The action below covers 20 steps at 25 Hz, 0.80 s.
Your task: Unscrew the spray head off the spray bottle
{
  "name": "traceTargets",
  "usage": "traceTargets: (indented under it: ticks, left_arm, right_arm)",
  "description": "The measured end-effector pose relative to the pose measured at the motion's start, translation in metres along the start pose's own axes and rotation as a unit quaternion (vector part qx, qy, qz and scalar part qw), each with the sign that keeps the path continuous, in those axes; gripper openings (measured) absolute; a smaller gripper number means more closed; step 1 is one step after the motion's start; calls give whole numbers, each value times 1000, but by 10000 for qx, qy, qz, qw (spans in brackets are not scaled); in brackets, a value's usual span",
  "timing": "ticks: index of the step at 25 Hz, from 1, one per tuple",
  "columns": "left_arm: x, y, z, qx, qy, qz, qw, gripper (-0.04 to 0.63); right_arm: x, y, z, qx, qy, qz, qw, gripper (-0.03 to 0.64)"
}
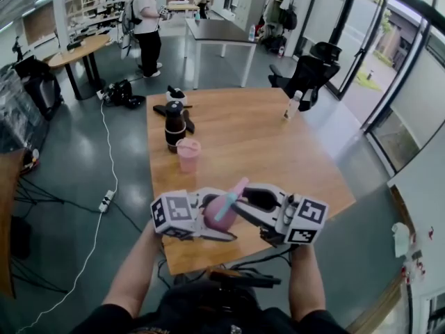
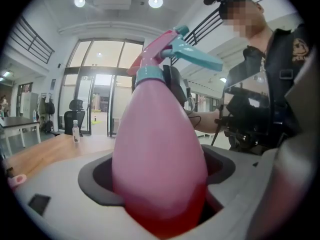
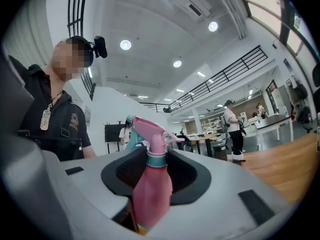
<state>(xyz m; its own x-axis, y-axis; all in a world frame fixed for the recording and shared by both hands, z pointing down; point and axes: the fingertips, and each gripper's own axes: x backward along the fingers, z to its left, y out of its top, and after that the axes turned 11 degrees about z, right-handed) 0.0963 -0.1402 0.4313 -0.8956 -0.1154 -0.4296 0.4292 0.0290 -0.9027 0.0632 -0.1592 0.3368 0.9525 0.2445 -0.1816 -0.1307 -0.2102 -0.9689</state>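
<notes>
Nearest the wearer, both forearms reached over the near edge of the wooden table [image 1: 278,152], where the two grippers met nose to nose. The pink spray bottle [image 1: 221,213] hung between them, clear of the tabletop. The left gripper [image 1: 208,221] was at its 9 o'clock and the right gripper [image 1: 245,204] at its 3 o'clock.

In the left gripper view the bottle's fat lower body filled the gap. The jaws were clamped on it, and the bottle rose towards 12 o'clock. Its spray head [image 2: 170,46] was at the top, with the teal trigger pointing to 2 o'clock.

In the right gripper view the jaws were partly closed around the bottle's neck, at the teal collar [image 3: 156,159] under the spray head. The pink body ran down to 6 o'clock. The head was seated on the bottle.

Farther along the table, at 11 o'clock from the bottle, a pink cup [image 1: 188,154] stood just beside a dark flask [image 1: 174,124]. A small white bottle [image 1: 293,106] stood at the far edge, towards 1 o'clock.

Beyond the table was a black chair [image 1: 306,72] at 1 o'clock. A white table [image 1: 222,33] stood at 12 o'clock, and a person [image 1: 147,26] stood on the grey floor at 11 o'clock.
</notes>
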Motion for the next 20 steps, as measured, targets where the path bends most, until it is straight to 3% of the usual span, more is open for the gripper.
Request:
traceTargets:
  ticks: [4, 6, 11, 14, 17, 20]
  left_arm:
    - [0, 0, -11, -65, -257, -4, 9996, 443]
    - [0, 2, -11, -69, -185, -45, 9998, 443]
    - [-2, -1, 24, 226, 864, -81, 9960, 443]
    - [7, -5, 52, 676, 1653, -160, 9838, 443]
    - [18, -19, 79, 1017, 2493, 42, 9631, 443]
    - [21, -32, 95, 1212, 3067, 286, 9436, 443]
  right_arm:
    - [2, -2, 8, 44, 335, -3, 9994, 135]
    - [2, -1, 8, 62, 305, -21, 9995, 139]
    - [4, -2, -12, 49, -557, 18, 9984, 143]
    - [14, -1, -28, -146, -1072, -133, 9940, 143]
    - [22, 5, -36, -450, -1546, -372, 9862, 143]
    - [18, 9, -36, -762, -1832, -504, 9788, 143]
